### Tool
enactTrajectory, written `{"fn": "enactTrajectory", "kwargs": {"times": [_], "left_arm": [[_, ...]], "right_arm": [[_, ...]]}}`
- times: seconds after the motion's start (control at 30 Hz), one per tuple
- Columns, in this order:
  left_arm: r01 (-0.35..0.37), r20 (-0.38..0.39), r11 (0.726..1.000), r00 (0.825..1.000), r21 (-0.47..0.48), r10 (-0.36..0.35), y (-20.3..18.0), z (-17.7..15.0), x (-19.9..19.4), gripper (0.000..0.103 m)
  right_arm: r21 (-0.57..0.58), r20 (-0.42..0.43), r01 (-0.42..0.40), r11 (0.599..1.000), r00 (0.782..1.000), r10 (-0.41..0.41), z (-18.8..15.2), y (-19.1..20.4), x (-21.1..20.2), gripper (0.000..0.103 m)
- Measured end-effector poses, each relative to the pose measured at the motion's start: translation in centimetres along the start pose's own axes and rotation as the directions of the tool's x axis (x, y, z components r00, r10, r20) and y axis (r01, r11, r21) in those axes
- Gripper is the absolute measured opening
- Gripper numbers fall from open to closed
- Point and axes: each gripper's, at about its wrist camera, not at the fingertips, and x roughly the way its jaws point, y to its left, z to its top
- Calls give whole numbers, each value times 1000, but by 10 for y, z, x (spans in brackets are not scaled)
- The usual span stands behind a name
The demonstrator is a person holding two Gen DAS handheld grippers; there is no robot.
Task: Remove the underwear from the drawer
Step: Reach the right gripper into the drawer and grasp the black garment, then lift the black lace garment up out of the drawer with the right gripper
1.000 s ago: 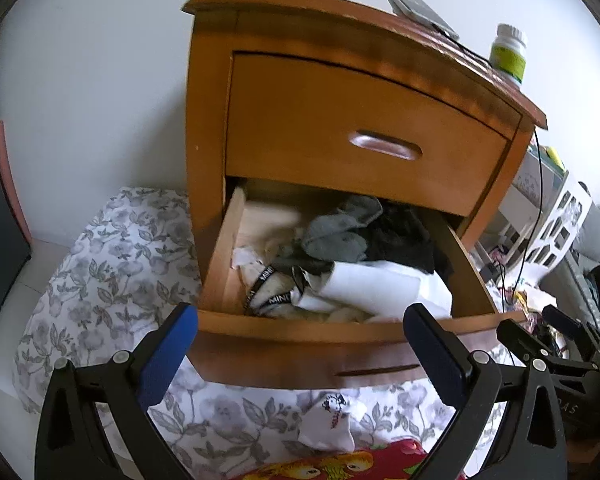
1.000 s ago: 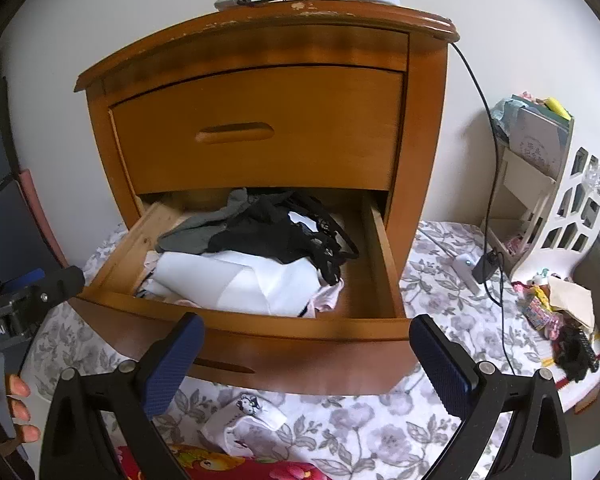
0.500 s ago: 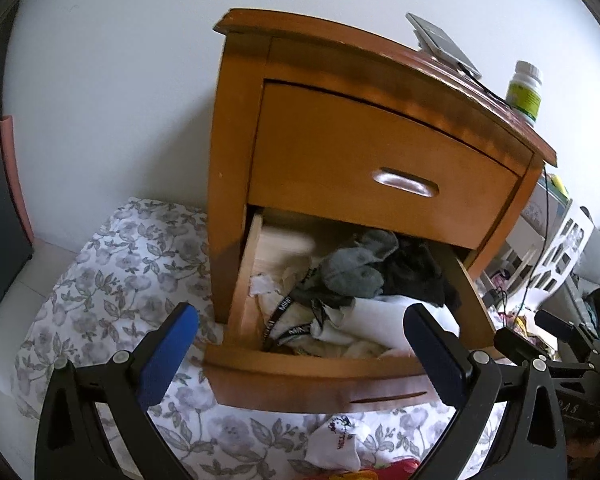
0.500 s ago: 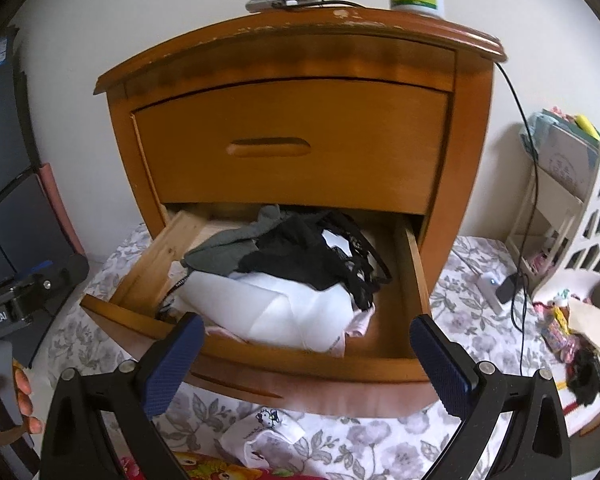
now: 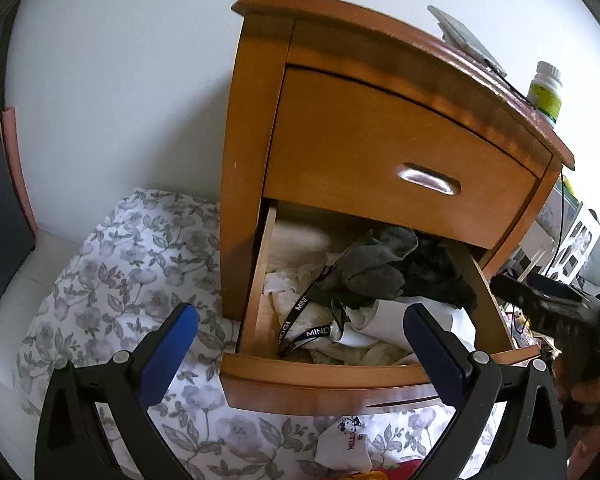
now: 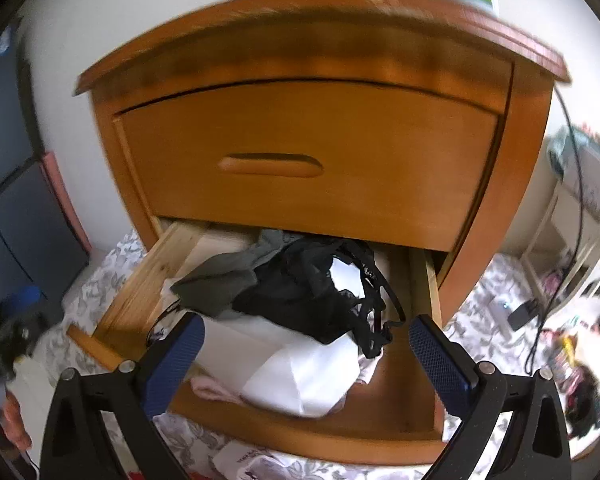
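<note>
Right wrist view: black underwear (image 6: pixel 312 296) is seen mid-frame atop the pile in the open lower drawer (image 6: pixel 340 436); right tongs (image 6: pixel 306 354) and left tongs (image 5: pixel 300 344) are spread apart, empty

"MINDGI" on black waistband (image 5: pixel 300 322) in drawer (image 5: pixel 324 384)

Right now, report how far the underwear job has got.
Done: the lower drawer is pulled open, clothes exposed. In hand: the right claw is open, close over the black lace underwear on the pile, gripping nothing. The left claw is open too. Left: grip a piece and lift it out.
</note>
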Motion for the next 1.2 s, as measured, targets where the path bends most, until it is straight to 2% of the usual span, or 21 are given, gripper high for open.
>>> {"fn": "enactTrajectory", "kwargs": {"times": [0.1, 0.27, 0.4, 0.57, 0.7, 0.87, 1.2], "left_arm": [[6, -25, 1000, 1000, -3, -6, 1, 1, 8, 102], [16, -47, 1000, 999, 6, -16, 1, 1, 18, 102], [25, -60, 1000, 998, 10, -25, 1, -1, 23, 102], [29, -70, 1000, 997, 6, -29, 2, -2, 27, 102], [35, -79, 999, 996, 0, -35, 3, -4, 29, 102], [39, -86, 999, 996, 0, -39, 4, -4, 31, 102], [43, -96, 999, 994, -9, -44, 5, -5, 33, 102]], "right_arm": [[12, -32, -14, 1000, 999, 14, 6, -7, 15, 103], [-8, -95, -20, 1000, 995, 19, 13, -8, 40, 89], [-18, -133, -18, 1000, 991, 15, 19, -6, 56, 84], [-35, -186, -27, 999, 982, 20, 22, -4, 73, 68], [-23, -229, -44, 999, 973, 37, 22, -6, 86, 60], [-24, -281, -54, 998, 959, 45, 19, -6, 101, 42], [-38, -275, -45, 998, 961, 32, 14, -9, 107, 18]]}}
